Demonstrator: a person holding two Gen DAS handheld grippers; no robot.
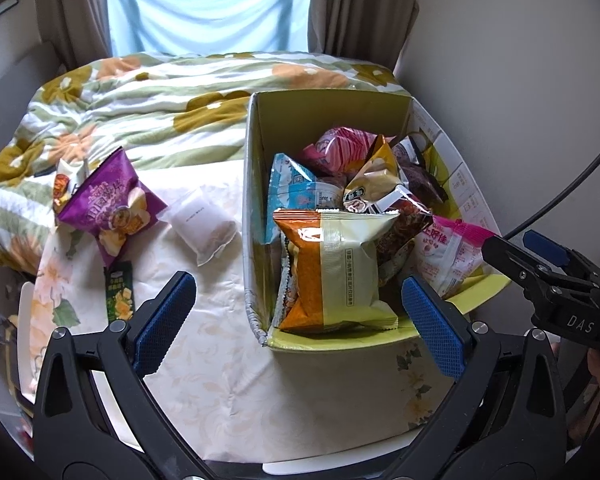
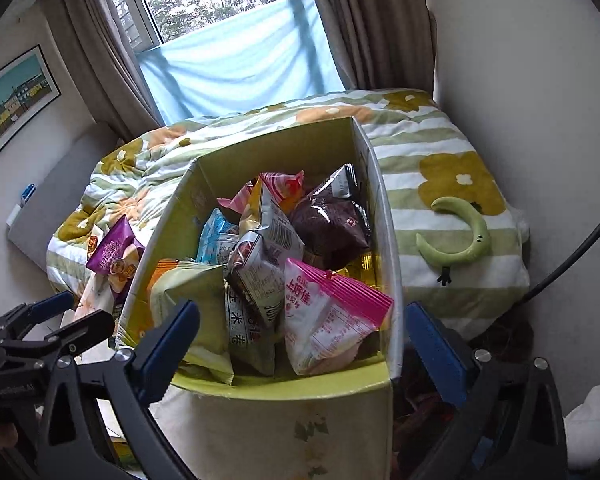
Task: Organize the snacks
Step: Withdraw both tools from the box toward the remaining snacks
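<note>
An open yellow-green cardboard box [image 1: 328, 100] stands on a floral tablecloth [image 1: 220, 380] and holds several snack bags, with an orange and pale green bag [image 1: 336, 272] at its front. A pink and white bag [image 1: 452, 248] leans at its right. A purple bag [image 1: 112, 208], a white pouch [image 1: 202, 224] and a small green packet [image 1: 120, 296] lie on the cloth to the left. My left gripper [image 1: 296, 324] is open and empty just in front of the box. My right gripper [image 2: 300, 344] is open and empty over the box's [image 2: 284, 384] near edge, above the pink bag [image 2: 328, 320].
A bed with a flowered quilt [image 1: 160, 96] lies behind the table, under a curtained window. A green crescent toy [image 2: 460, 232] rests on the bed to the right of the box. A wall stands close on the right.
</note>
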